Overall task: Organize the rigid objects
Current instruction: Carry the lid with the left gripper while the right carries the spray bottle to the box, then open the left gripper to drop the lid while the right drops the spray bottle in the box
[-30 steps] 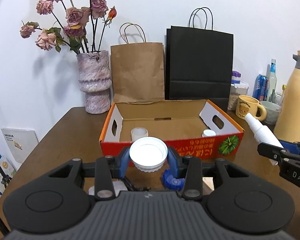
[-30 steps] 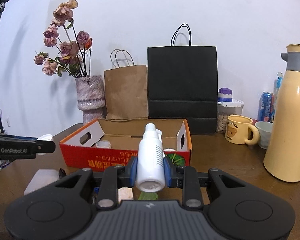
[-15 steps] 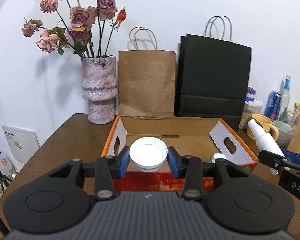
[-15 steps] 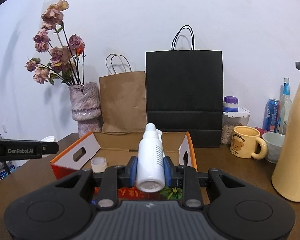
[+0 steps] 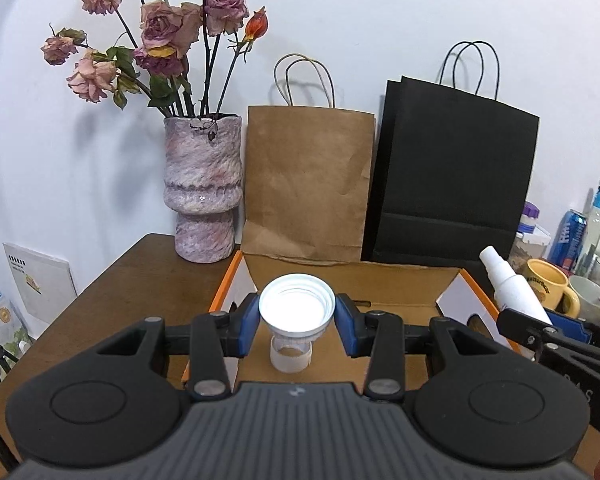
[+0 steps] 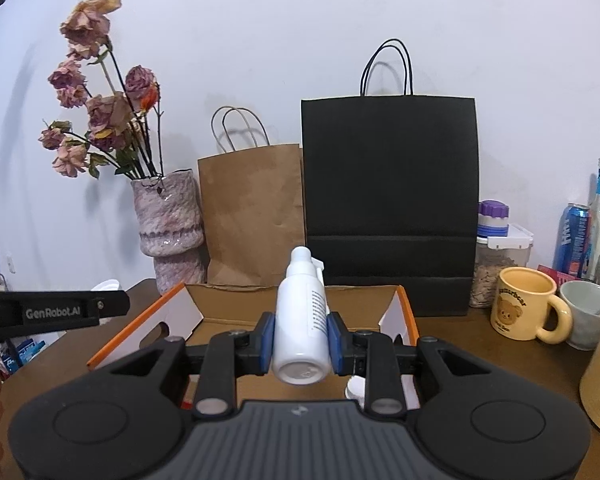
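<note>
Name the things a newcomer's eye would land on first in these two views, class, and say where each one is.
First, the white spray bottle clamped in the right hand-held gripper, over the open cardboard box. Next, the white jar between the fingers of the left hand-held gripper, above that box's left end. Behind stand the vase of dried roses, at the back left, and the black paper bag.

A white cap [image 5: 297, 312] is sitting between blue pads [image 5: 247, 328]; a white bottle [image 6: 301, 320] is showing fine dark print; the box [image 6: 140, 330] is showing orange edges, white flaps and a brown floor; the vase [image 5: 202, 188] is wearing mottled pink and purple; one bag [image 5: 306, 184] is showing brown, the other bag [image 6: 388, 200] black; the mug [image 6: 526, 310] is showing yellow with a bear.
</note>
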The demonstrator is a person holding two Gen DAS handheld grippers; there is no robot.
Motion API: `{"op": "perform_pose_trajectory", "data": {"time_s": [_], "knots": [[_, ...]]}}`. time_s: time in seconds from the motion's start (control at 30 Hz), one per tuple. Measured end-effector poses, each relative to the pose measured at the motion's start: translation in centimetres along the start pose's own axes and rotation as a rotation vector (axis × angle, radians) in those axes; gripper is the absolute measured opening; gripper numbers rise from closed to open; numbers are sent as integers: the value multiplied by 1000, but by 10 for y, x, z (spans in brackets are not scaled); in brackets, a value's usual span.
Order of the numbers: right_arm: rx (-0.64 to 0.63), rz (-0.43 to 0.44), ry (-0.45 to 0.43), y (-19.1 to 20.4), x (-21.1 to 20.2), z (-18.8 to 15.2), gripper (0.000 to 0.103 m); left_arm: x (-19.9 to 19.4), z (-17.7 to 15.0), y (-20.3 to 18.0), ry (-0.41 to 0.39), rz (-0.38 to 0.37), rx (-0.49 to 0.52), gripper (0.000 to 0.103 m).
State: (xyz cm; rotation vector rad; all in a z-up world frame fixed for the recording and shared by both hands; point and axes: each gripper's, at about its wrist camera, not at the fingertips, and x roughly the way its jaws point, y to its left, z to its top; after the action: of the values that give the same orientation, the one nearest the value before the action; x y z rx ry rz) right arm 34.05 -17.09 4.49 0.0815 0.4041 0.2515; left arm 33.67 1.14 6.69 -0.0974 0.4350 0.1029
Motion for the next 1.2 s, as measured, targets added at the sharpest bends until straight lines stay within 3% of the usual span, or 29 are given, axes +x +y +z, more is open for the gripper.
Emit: {"op": "perform_pose_trajectory", "data": {"time_s": [0.4,0.73,1.2], "knots": [[2,2,36,-7,58,13,27,48,14,-4,8,32,-29,41],[10,10,120,-13,102,2,26,95,6,0,96,96,-9,41],[-2,-9,183,-18,117,-15,27,111,-4,7,153,124,18,42]]}}
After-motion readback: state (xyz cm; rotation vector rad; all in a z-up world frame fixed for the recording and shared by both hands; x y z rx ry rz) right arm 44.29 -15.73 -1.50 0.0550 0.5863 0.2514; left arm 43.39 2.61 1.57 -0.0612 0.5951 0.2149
